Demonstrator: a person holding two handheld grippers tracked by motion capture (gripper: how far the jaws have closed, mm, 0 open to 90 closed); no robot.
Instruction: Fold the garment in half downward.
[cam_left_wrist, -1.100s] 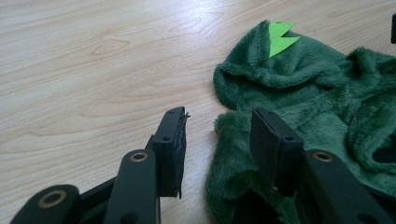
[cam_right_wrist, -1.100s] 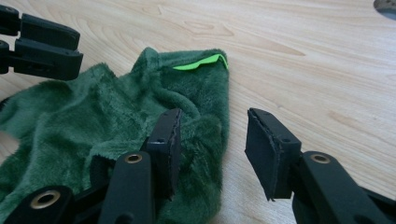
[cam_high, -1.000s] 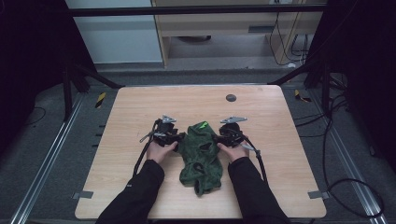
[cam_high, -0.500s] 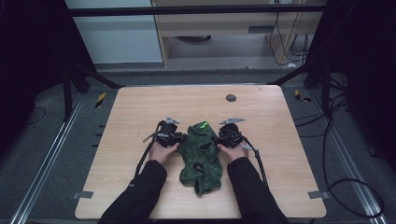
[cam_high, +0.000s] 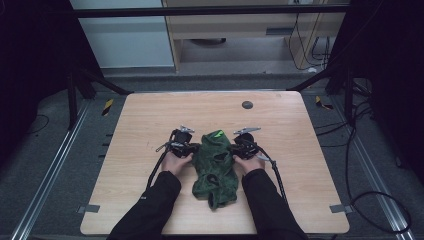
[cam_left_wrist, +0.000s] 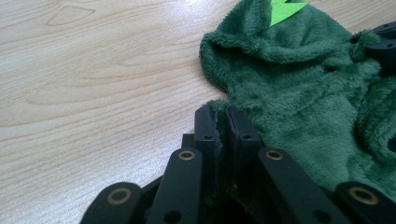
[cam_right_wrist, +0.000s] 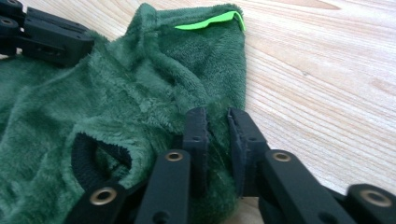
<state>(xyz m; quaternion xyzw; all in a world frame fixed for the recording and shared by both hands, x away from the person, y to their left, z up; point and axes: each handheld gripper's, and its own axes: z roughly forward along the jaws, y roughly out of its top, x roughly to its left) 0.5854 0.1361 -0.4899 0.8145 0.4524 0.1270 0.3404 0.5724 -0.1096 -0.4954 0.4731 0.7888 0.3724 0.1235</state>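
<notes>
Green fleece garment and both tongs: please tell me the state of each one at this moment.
Green fleece garment: crumpled flat on the table, pinched at both side edges.
Left tongs: shut on the garment's edge, having just been closing.
Right tongs: jaws have just been closing, fleece between them, a narrow gap remaining.
Wooden table: bare around the garment.

No text, label, brand, number or sign can be read anywhere in these views. The bright green tab (cam_right_wrist: 211, 22) at the far edge of the green fleece garment (cam_high: 215, 162) is blank, and the wooden table (cam_high: 150, 115) carries no lettering.
</notes>
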